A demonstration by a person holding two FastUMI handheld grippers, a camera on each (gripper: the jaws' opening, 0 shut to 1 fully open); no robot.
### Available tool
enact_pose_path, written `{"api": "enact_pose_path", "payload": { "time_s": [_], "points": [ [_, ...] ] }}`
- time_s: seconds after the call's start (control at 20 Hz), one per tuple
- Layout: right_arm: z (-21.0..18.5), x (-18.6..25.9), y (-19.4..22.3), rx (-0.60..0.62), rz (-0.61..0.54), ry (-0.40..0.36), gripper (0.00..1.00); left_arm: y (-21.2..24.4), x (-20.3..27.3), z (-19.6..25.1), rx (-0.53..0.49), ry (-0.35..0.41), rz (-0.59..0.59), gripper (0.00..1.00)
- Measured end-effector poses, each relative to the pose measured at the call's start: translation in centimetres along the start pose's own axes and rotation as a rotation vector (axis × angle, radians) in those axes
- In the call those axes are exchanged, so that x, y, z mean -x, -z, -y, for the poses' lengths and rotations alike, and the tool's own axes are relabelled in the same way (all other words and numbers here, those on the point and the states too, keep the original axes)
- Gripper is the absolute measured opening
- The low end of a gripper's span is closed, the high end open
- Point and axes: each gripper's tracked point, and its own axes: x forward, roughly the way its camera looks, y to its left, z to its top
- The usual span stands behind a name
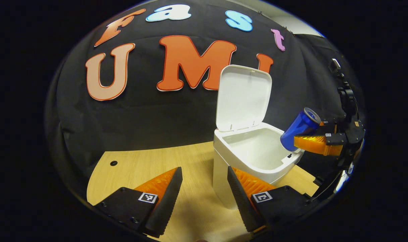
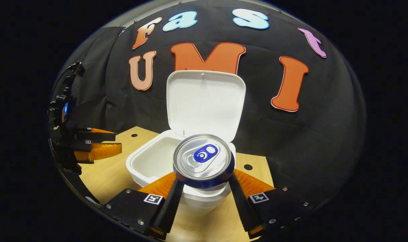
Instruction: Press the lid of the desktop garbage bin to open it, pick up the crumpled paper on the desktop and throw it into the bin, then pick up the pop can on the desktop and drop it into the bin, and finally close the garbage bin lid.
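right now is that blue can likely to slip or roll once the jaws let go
Probably slippery: the blue can looks smooth and glossy. It likely drops into the open bin, since it hangs tilted over the rim. Its round body would probably roll on the table if it missed.

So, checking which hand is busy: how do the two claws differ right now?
The right claw is shut on the blue pop can, held tilted at the bin's rim; the left claw is open and holds nothing. The right one is raised beside the opening, the left lower, over the desk. Both face the open-lidded bin.
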Motion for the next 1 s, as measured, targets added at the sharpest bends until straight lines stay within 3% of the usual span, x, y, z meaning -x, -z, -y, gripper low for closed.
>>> {"api": "enact_pose_path", "payload": {
  "time_s": [0.25,0.35,0.4,1.0],
  "points": [
    [-0.5,-0.6,0.8,-0.009,-0.052,0.003,0.78,0.2,0.6,-1.4,-0.024,0.001,-0.003,0.84],
    [-0.5,-0.7,0.8,-0.022,-0.067,0.014,0.74,0.3,0.9,-2.2,-0.022,0.001,-0.002,0.84],
    [-0.4,-0.8,0.8,-0.025,-0.074,0.021,0.79,0.3,1.1,-2.4,-0.021,0.002,-0.001,0.87],
    [0.6,0.0,0.1,-0.046,-0.084,0.132,0.82,2.1,2.0,-7.5,0.045,-0.059,0.003,0.87]
  ]
}}
